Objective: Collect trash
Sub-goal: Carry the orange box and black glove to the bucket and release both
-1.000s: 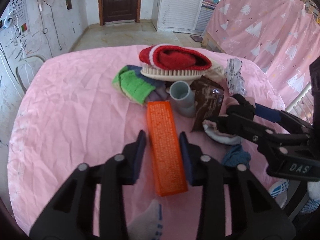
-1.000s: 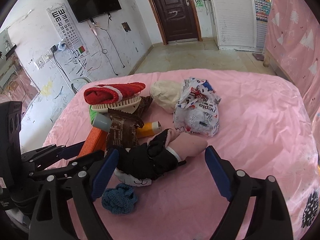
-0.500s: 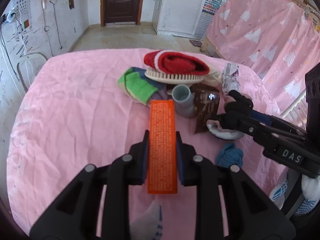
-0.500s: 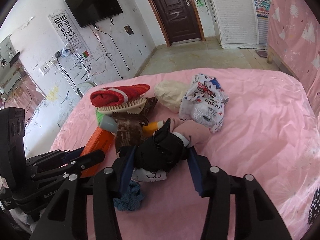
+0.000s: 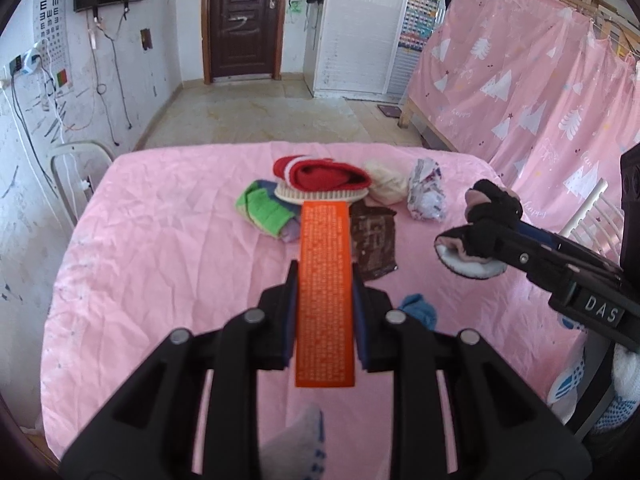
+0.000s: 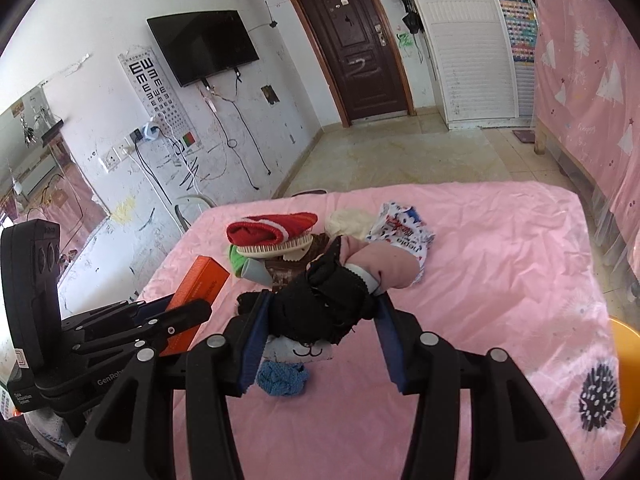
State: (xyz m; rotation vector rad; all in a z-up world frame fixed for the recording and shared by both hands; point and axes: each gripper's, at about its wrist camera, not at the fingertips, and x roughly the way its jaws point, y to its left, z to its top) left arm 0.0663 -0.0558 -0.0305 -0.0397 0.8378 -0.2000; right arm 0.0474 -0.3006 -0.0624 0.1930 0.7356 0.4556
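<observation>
The left tongs (image 5: 324, 300) are clenched on the long sides of an orange carton (image 5: 325, 296), which sticks out forward between the fingers with its printed face up and appears clear of the pink tabletop (image 5: 168, 240), a grip that seems meant to carry it off level as a piece of trash. The right tongs (image 6: 320, 320) grasp a black glove (image 6: 320, 308) bundled with a pink piece of cloth (image 6: 384, 264) and a white piece with a cat face (image 6: 300, 350), pinched between the blue pads and raised above the tabletop; whether this bundle counts as trash or is only being moved aside cannot be told. The other things lie in a cluster near the middle: a red knitted hat (image 5: 324, 174) resting on a cream brush (image 5: 320, 194), a green cloth (image 5: 262, 212), a brown foil wrapper (image 5: 374, 242), a cream bundle (image 5: 386, 182), a crumpled printed plastic bag (image 5: 428, 194), and a blue knitted scrap (image 5: 418, 310) close to the tongs. A grey tube (image 6: 256, 272) shows only in the right wrist view; in the left view the carton covers it. No bin is clearly visible: an orange rim (image 6: 626, 356) at the right edge of the right wrist view is cut off and cannot be identified. The print on the carton is too fine to read, and the pale object at the bottom of the left view is blurred.
</observation>
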